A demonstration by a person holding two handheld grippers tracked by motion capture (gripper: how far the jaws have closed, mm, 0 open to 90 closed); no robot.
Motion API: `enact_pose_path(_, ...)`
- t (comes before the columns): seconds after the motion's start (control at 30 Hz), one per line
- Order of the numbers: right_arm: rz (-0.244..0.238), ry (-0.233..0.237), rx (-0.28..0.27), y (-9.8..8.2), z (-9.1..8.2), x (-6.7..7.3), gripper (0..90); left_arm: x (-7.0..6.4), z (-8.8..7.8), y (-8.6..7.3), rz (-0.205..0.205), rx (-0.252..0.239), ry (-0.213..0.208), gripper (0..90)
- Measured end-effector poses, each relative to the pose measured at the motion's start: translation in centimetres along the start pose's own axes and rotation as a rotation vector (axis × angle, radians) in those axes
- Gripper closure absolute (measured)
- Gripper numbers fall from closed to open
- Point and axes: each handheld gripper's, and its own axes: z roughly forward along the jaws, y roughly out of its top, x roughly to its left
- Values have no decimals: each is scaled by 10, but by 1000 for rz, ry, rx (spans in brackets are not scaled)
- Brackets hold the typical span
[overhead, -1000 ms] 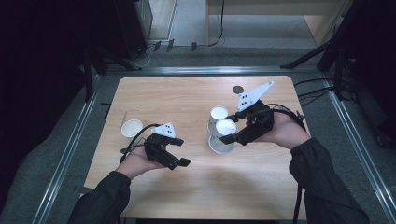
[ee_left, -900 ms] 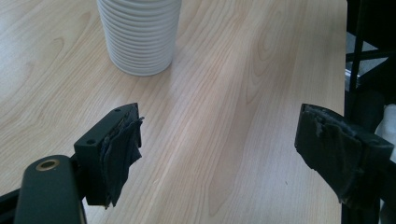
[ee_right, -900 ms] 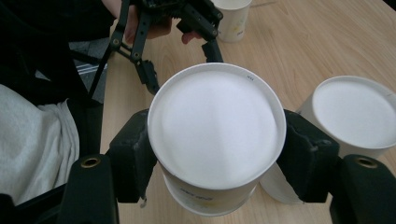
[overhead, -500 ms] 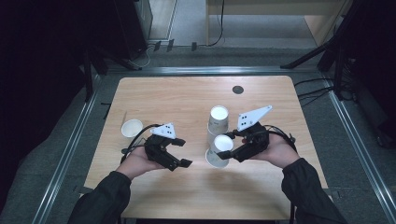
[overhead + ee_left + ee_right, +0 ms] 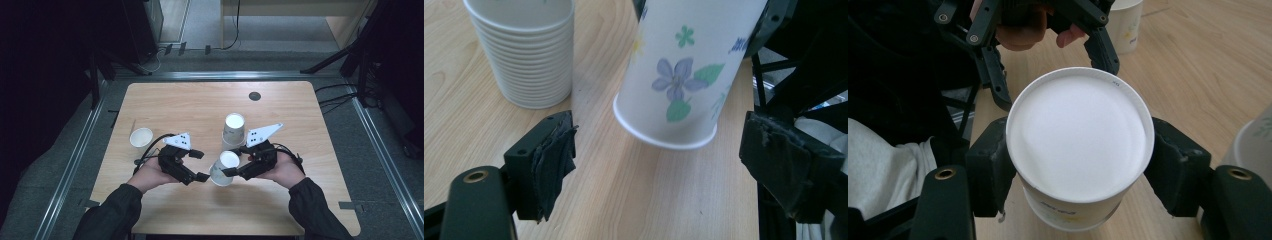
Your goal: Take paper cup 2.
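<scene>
My right gripper [image 5: 234, 164] [image 5: 1080, 167] is shut on a floral paper cup [image 5: 223, 169] [image 5: 679, 75], held upside down and tilted. Its white base [image 5: 1080, 137] faces the right gripper view and its rim hangs close over the wooden table [image 5: 300, 130]. My left gripper [image 5: 199, 165] [image 5: 666, 160] stands open just left of that cup. Its jaws have just closed a little, and the cup sits ahead of their gap, untouched. A stack of upside-down cups [image 5: 233, 131] [image 5: 524, 55] stands behind.
A single upright cup [image 5: 141, 137] [image 5: 1125, 20] stands near the table's left side. A dark round hole [image 5: 254, 96] sits at the far right of the tabletop. Metal rails run along the table's sides, with cables on the floor beyond.
The right gripper has brought the cup down and away from the stack, toward the front and the left gripper. The left hand has stayed put.
</scene>
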Motion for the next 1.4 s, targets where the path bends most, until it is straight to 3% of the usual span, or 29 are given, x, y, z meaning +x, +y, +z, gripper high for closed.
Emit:
enact_pose_path(0.43,34,19,-62,-2,7,3,344,1,13,4,47,5,-65,155)
enact_pose_path(0.7,41,33,-69,-2,13,4,344,3,20,3,60,1,-107,165)
enact_pose_path(0.83,48,36,-84,-1,13,5,344,3,21,3,66,1,-111,212)
enact_pose_path(1.4,59,51,-100,1,12,5,347,-3,23,3,103,-5,-105,260)
